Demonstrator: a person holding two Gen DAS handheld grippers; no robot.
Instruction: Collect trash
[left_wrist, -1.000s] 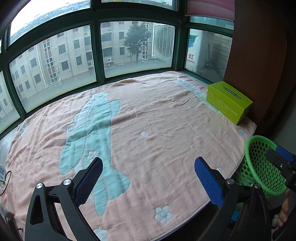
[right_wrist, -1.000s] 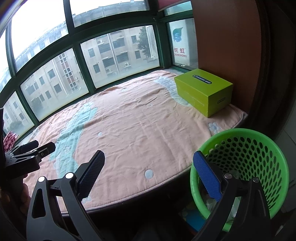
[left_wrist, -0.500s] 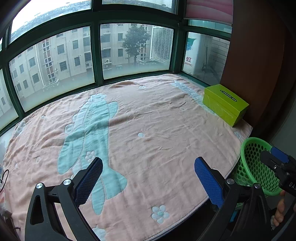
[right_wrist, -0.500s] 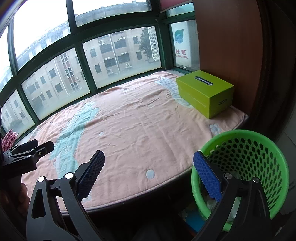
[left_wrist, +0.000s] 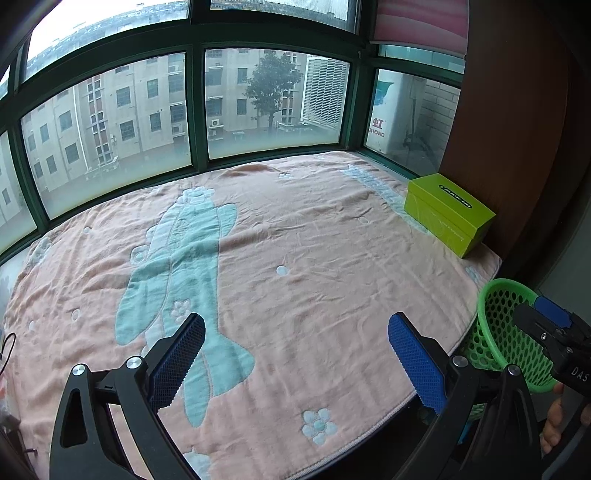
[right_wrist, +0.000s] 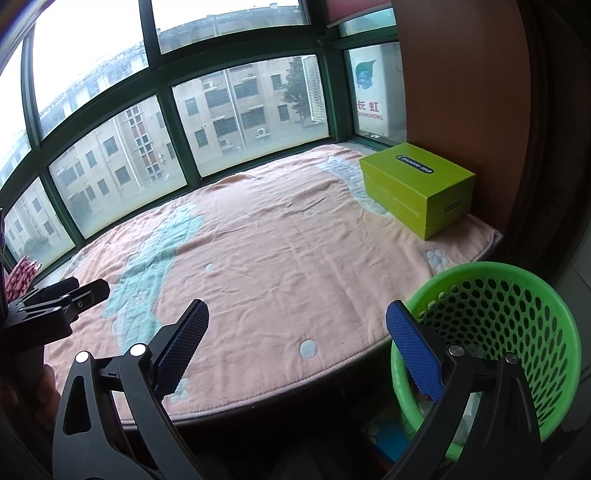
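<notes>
Window ledge: pink blanket (left_wrist: 332, 266) (fish pattern), green box (right_wrist: 417, 188) far right.

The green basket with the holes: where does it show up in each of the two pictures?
Left wrist view: green basket at the right edge, past the blanket's rim.
Right wrist view: green basket at lower right, large, below the blanket's edge.
Shared landmark: the lime-green box on the blanket.

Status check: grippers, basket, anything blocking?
Left gripper and right gripper: jaws open, empty. Green basket beside the blanket's edge. No trash visible on blanket; only green box.
</notes>
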